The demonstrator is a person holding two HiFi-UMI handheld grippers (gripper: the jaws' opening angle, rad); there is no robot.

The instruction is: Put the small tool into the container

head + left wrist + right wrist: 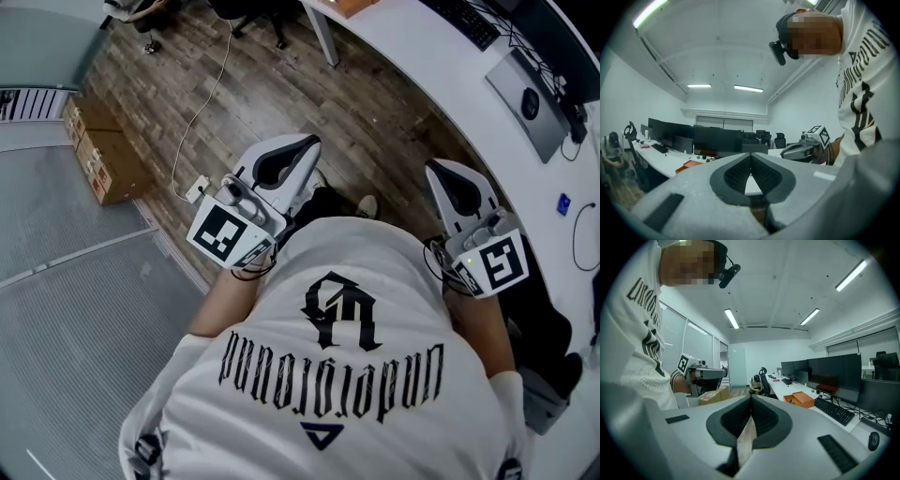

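No small tool or container can be made out in any view. In the head view both grippers are held up in front of the person's white printed shirt (337, 337), above a wooden floor. My left gripper (281, 161) points forward with its jaws together and nothing between them; in its own view the dark pads meet at the tip (750, 158). My right gripper (459, 187) is also shut and empty, its pads touching in its own view (751, 400). Each gripper shows in the other's view: the right one (806, 150) and the left one (705, 376).
A curved white desk (422, 56) runs along the right with a keyboard (464, 19) and a monitor base (530, 103). An orange box (804, 399), keyboard (834, 411) and mouse (874, 440) lie on it. A cardboard box (103, 155) and a cable with a plug block (197, 190) are on the floor.
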